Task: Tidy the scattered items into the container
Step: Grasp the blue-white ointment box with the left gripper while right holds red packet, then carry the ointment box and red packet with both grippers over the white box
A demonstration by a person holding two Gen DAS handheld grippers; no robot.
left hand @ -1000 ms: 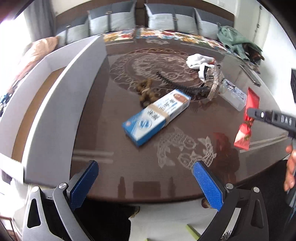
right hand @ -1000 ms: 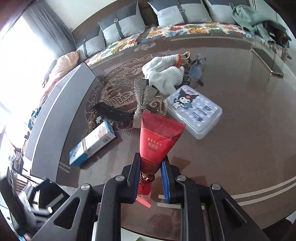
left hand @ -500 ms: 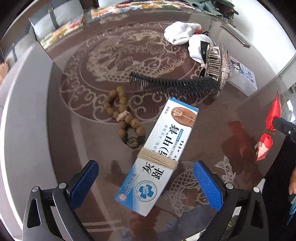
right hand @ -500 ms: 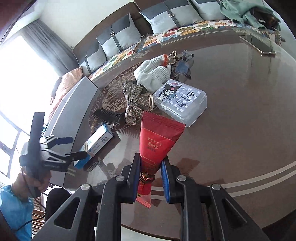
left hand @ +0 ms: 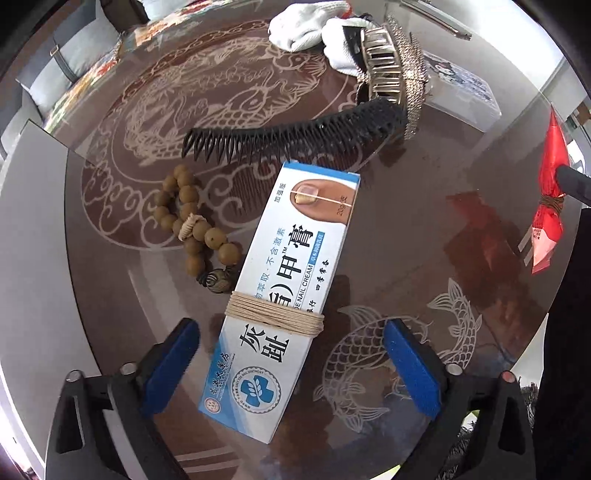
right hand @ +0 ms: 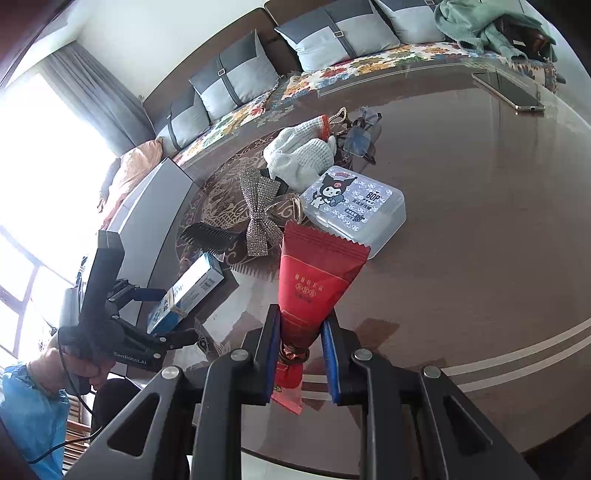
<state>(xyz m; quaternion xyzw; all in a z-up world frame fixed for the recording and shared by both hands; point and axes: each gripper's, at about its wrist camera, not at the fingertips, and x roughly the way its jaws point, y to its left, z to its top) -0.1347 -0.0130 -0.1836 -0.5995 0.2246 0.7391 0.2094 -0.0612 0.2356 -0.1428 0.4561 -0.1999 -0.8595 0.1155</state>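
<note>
Scattered items lie across our glossy brown tabletop [left hand: 424, 206] with its pale dragon and fish pattern, and two of them concern us most. A blue-and-white cardboard nail-cream box [left hand: 280, 295], bound round its middle with tan string, lies flat on the tabletop between the blue pads of our left gripper [left hand: 291, 365]. That gripper's pads stand wide apart on either side of the box's near end, touching neither side of it. Just beside the box on its left sits a string of olive-brown wooden beads [left hand: 195, 229], and beyond its far end lies a black plastic toothed comb [left hand: 295, 136]. Farther off we see a gold hair claw with a sparkly bow [left hand: 395, 70] and white knitted gloves [left hand: 314, 26].

Our right gripper [right hand: 299, 354] is clamped on the tied neck of a red foil snack packet [right hand: 314, 280], which stands upright between the pads, lifted off the tabletop. Behind it rest a clear plastic box with a cartoon-printed lid [right hand: 354, 206], the bow and the gloves. A grey-walled rectangular container [right hand: 155, 218] stands at the left edge of the tabletop, near the nail-cream box; in this view we cannot see inside it. A phone [right hand: 506, 92] lies well apart at the far right.
</note>
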